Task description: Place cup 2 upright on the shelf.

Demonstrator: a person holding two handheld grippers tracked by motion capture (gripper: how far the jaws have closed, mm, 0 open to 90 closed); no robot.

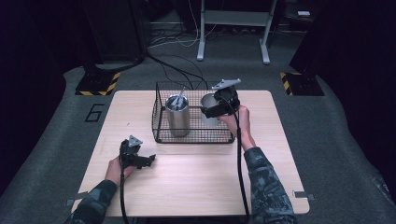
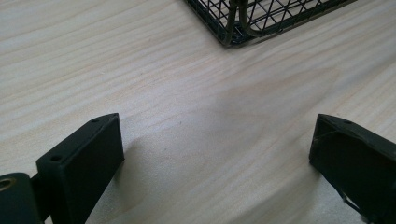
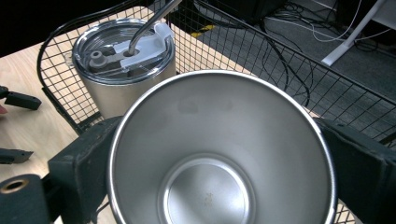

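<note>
A black wire basket (image 1: 194,140) stands at the back middle of the wooden table (image 1: 196,182). In its left half a steel tumbler (image 1: 178,119) stands upright, with a clear lid and a straw. My right gripper (image 1: 219,108) is shut on an open steel cup (image 1: 208,102) in the basket's right half. The right gripper view looks down into that cup (image 3: 210,186), a jaw pressed on each side, with the lidded tumbler (image 3: 121,60) behind it. My left gripper (image 1: 148,160) rests low over the table's front left, open, with bare wood between its jaws (image 2: 215,149).
A basket corner (image 2: 233,28) lies ahead of the left gripper. Beyond the table are floor cables (image 1: 177,70), a white stand's legs (image 1: 233,32) and two yellow-and-black striped bases (image 1: 98,83). Bare wood spans the table's front half.
</note>
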